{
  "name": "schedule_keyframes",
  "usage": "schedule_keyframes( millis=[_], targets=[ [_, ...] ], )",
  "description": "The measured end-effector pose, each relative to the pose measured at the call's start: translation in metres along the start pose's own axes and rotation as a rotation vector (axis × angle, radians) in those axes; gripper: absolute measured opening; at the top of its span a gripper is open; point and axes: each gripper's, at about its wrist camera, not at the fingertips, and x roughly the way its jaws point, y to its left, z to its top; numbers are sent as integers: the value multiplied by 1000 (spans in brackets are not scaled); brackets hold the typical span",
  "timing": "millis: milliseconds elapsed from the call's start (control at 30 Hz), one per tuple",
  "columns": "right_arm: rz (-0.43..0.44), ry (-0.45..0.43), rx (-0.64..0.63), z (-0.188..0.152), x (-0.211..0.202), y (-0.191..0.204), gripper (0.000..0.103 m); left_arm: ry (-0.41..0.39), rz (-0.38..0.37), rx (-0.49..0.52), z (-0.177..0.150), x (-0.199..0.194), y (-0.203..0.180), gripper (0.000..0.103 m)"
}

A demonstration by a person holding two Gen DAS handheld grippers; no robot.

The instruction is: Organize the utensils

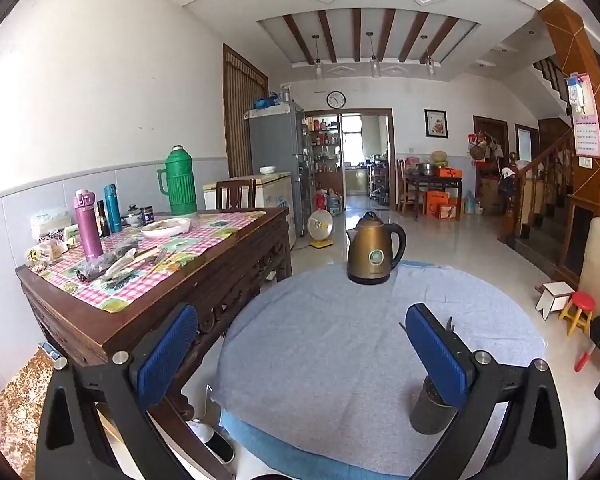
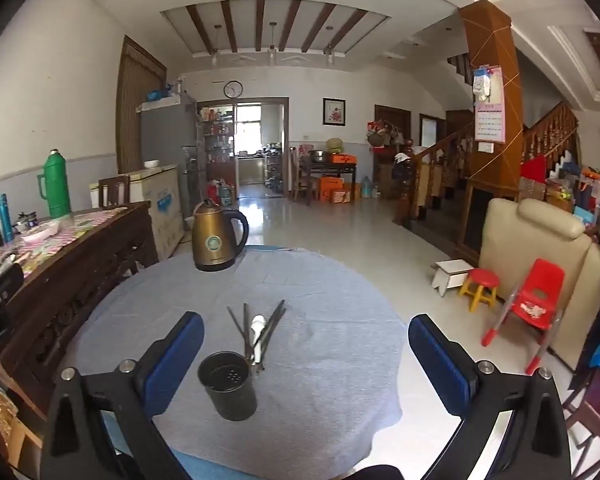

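In the left wrist view, the left gripper (image 1: 300, 344) hangs over a round table (image 1: 340, 340) covered in grey-blue cloth, its blue-padded jaws spread wide with nothing between them. A dark metal holder cup (image 1: 430, 410) stands upright on the cloth at lower right, partly hidden behind the right-hand finger, and a few utensil tips poke up just past that finger. A bronze electric kettle (image 1: 374, 252) sits at the far edge of the table. To the left stands a dark wooden side table (image 1: 172, 312) with a pink checked cloth, carrying a green thermos (image 1: 179, 182), a purple bottle (image 1: 87, 224) and a white plate (image 1: 166, 227)

In the right wrist view, the right gripper (image 2: 306, 350) also stands wide open and empty above the same table (image 2: 340, 320). The holder cup (image 2: 228, 384) stands empty between the fingers, close to the left one. Just beyond it, touching or nearly so, lies a loose bundle of utensils (image 2: 260, 332) flat on the cloth: dark chopsticks fanned out and a white spoon among them. The kettle (image 2: 218, 240) stands far left; a red child's chair (image 2: 538, 300) is on the floor at right
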Motion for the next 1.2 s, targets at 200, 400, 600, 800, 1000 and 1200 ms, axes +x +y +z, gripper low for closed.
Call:
schedule_keyframes(
  millis=[200,400,600,800,1000,1200],
  targets=[
    [-18,-1,-7,-4,5,-3,103,30,-22,30,-4,8,-7,103],
    [-21,9,4,-9,13,-6,103,28,-22,71,-13,1,-26,103],
    [-26,13,9,-10,16,-8,103,38,-19,108,-12,5,-32,103],
    [-23,18,9,-11,20,-9,103,32,-23,103,-13,7,-34,103],
    [-22,24,6,-13,23,-7,103,28,-15,124,-14,7,-34,103],
    [-21,31,6,-15,26,-5,103,55,-35,85,-13,10,-30,103]
  ],
)
